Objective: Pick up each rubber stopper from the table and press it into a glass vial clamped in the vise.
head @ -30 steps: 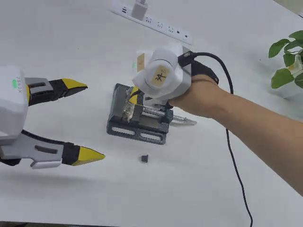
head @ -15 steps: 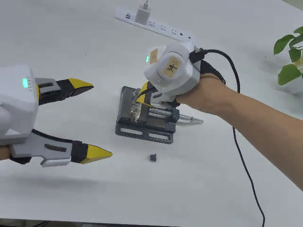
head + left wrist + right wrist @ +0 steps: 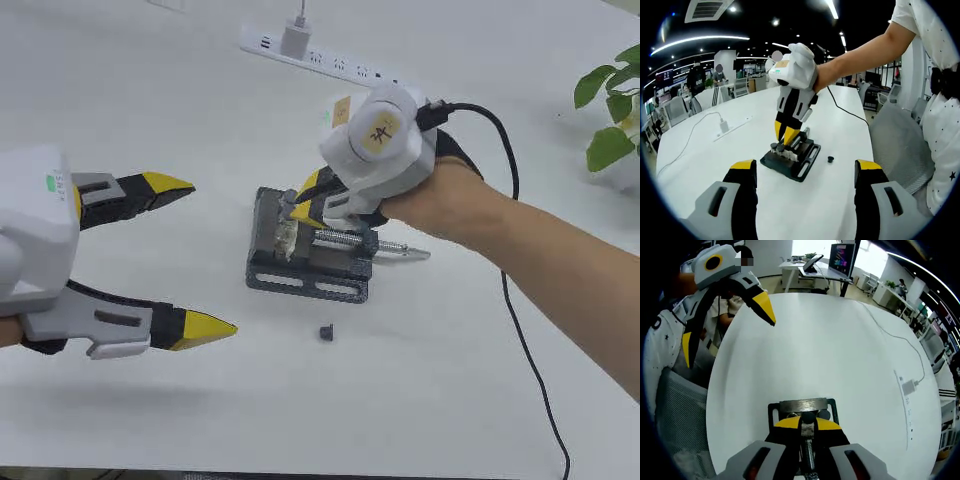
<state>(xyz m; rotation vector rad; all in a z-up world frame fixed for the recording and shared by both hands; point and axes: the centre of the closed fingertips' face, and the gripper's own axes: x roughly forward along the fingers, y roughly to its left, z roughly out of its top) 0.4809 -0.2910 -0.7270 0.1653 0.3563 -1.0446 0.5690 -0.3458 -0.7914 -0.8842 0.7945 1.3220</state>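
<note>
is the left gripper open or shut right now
Open. The left gripper has its two yellow-tipped jaws spread wide with nothing between them, off to the side of the vise.

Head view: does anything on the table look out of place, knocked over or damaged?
Nothing stands out. The vise sits flat and upright on the table, and the loose rubber stopper lying in front of it is simply one not yet picked up.
</note>
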